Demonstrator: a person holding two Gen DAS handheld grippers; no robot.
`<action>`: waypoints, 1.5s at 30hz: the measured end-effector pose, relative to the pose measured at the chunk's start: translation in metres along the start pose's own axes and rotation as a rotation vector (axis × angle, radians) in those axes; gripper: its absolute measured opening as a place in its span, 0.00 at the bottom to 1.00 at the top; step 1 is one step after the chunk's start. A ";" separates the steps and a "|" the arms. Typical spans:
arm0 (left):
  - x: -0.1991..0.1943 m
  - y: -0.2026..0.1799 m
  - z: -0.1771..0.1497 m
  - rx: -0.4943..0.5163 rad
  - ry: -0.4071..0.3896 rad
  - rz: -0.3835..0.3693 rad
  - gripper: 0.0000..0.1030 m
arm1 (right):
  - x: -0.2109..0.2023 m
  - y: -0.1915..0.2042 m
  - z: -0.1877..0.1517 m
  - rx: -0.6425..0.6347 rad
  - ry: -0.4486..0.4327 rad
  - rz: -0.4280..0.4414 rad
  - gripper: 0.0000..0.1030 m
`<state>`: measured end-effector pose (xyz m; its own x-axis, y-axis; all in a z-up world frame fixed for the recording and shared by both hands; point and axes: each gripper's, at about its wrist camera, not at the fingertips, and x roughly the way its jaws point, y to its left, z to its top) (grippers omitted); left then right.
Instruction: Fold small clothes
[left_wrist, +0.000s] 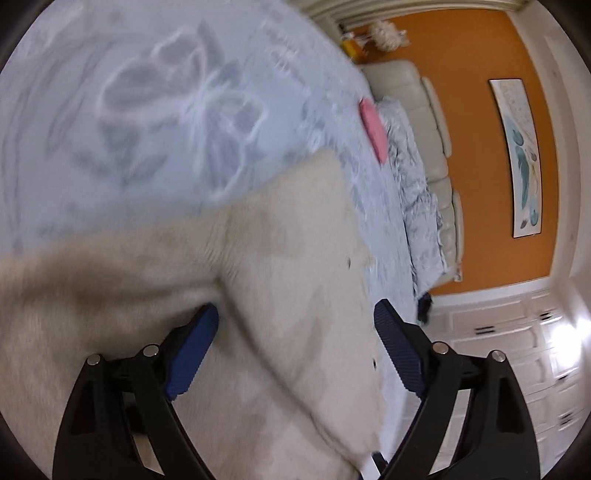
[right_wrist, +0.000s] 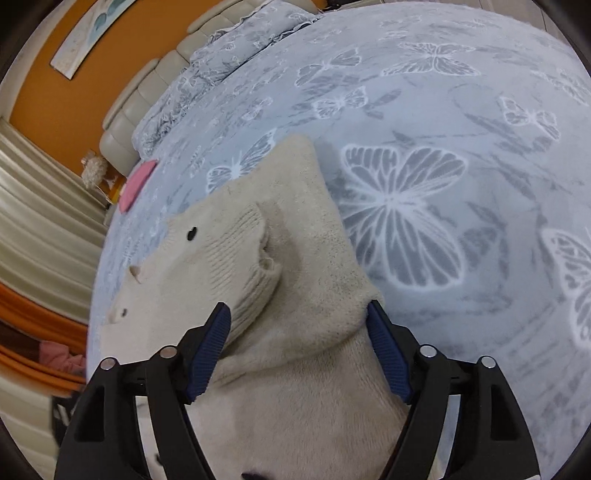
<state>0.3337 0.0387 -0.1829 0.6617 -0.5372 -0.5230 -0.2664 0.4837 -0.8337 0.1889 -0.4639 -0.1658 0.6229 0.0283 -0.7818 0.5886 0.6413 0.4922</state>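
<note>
I have the cream fuzzy knit cardigan (right_wrist: 295, 332) partly folded on the butterfly-print grey bedspread (right_wrist: 461, 110); both my left gripper (left_wrist: 295, 325) and right gripper (right_wrist: 299, 321) gape wide, gripping nothing; squaring remains.

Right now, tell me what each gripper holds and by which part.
Both grippers' fingers stand spread with the cream sweater between them, unpinched: left gripper, right gripper. Nothing is clamped.

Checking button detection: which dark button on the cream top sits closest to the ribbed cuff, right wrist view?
The round black button on the cream top, just left of the ribbed cuff; the other sits lower-left at the edge.
</note>
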 end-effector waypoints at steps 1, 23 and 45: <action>-0.001 -0.005 0.003 0.047 -0.051 0.020 0.65 | 0.001 0.001 0.000 -0.004 -0.004 -0.007 0.73; -0.004 0.013 0.028 0.091 -0.197 0.157 0.13 | -0.005 0.059 -0.010 -0.215 -0.029 0.126 0.12; -0.106 0.032 0.010 0.110 0.085 0.133 0.83 | -0.107 -0.018 -0.048 -0.240 0.146 0.033 0.60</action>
<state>0.2616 0.1183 -0.1524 0.5630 -0.5176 -0.6444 -0.2664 0.6244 -0.7343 0.0876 -0.4416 -0.1094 0.5484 0.1517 -0.8223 0.4193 0.8010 0.4273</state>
